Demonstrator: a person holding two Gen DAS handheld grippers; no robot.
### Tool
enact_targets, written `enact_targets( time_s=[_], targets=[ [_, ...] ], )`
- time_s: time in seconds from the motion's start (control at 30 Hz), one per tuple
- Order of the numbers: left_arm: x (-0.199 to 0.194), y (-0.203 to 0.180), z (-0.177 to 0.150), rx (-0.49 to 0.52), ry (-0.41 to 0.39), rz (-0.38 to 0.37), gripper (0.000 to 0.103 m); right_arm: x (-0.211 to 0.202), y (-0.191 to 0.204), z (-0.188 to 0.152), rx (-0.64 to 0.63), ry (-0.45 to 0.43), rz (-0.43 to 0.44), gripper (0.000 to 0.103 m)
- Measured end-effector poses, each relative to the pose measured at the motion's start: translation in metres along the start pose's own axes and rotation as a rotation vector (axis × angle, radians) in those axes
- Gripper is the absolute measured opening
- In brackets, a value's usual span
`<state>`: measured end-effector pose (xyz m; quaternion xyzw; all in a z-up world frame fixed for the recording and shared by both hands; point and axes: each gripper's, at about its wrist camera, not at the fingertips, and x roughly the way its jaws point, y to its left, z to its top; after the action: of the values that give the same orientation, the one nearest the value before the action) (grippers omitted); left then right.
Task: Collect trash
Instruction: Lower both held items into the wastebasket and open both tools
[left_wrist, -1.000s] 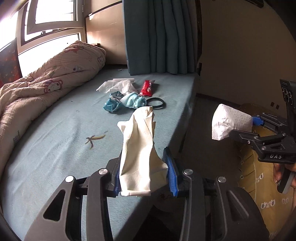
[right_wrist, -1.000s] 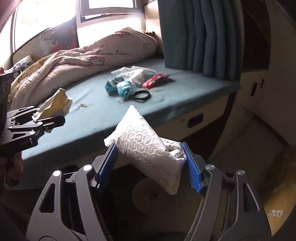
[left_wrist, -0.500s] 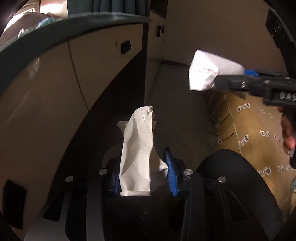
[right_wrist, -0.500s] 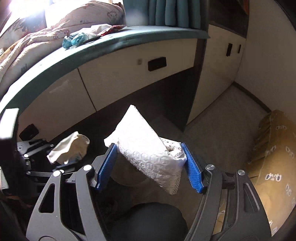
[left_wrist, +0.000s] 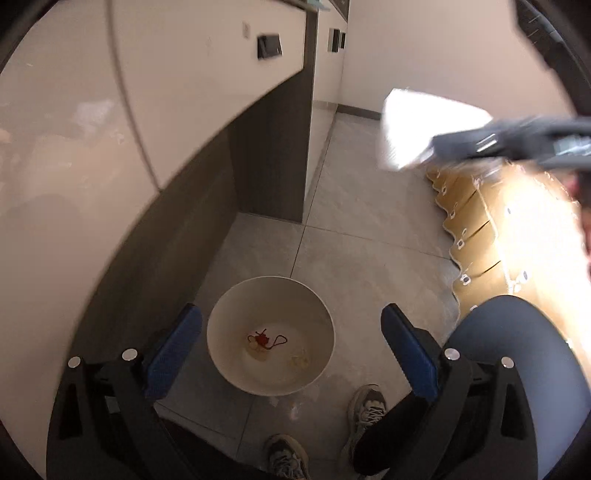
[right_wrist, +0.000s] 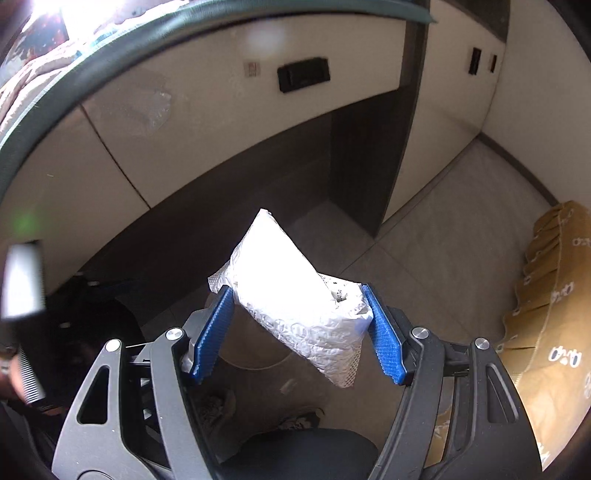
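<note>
The left gripper now stands with its jaws wide apart and nothing between them; half a second ago it was clamped on a cream paper wad, so that wad has been let go. Straight below it sits the white bin on the floor tiles, just beyond the person's shoes; a red scrap and pale bits lie at its bottom, though I cannot make out the released wad among them for certain. Judging from this, the left hand's drop is done and that hand is free to go back for more. The right gripper stays closed on the white bubble mailer, which sticks up and out past its blue pads; in the left view it hangs blurred, up and to the right of the bin, not yet over the opening. Its load likely goes in next, and it needs to come across above the rim first. Farther off run the cabinet fronts and brown cardboard along the wall.
</note>
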<state>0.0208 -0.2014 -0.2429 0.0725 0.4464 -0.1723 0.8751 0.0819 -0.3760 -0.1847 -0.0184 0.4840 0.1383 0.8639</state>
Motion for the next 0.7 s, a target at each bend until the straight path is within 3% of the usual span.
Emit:
enact_targets(
  time_s=[0.2,0.27,0.3,0.43,0.7],
  targets=[
    [-0.087,-0.008,0.013,0.075,-0.104,0.006,0.097,0.044,0.033,-0.002,-0.065,0.067,0.042,0.069],
    [-0.120,-0.012,0.023,0.106,-0.152,0.028,0.097,0.063,0.053,-0.002,-0.101,0.089,0.059,0.079],
    [-0.134,-0.010,0.027,0.117,-0.169,0.038,0.097,0.073,0.062,-0.003,-0.119,0.097,0.078,0.097],
    [-0.183,0.001,0.045,0.116,-0.202,0.074,0.097,0.096,0.082,-0.001,-0.165,0.122,0.018,0.098],
    [-0.252,0.067,0.092,-0.004,-0.273,0.207,0.097,0.036,0.054,0.020,-0.014,0.004,0.038,0.098]
  ],
)
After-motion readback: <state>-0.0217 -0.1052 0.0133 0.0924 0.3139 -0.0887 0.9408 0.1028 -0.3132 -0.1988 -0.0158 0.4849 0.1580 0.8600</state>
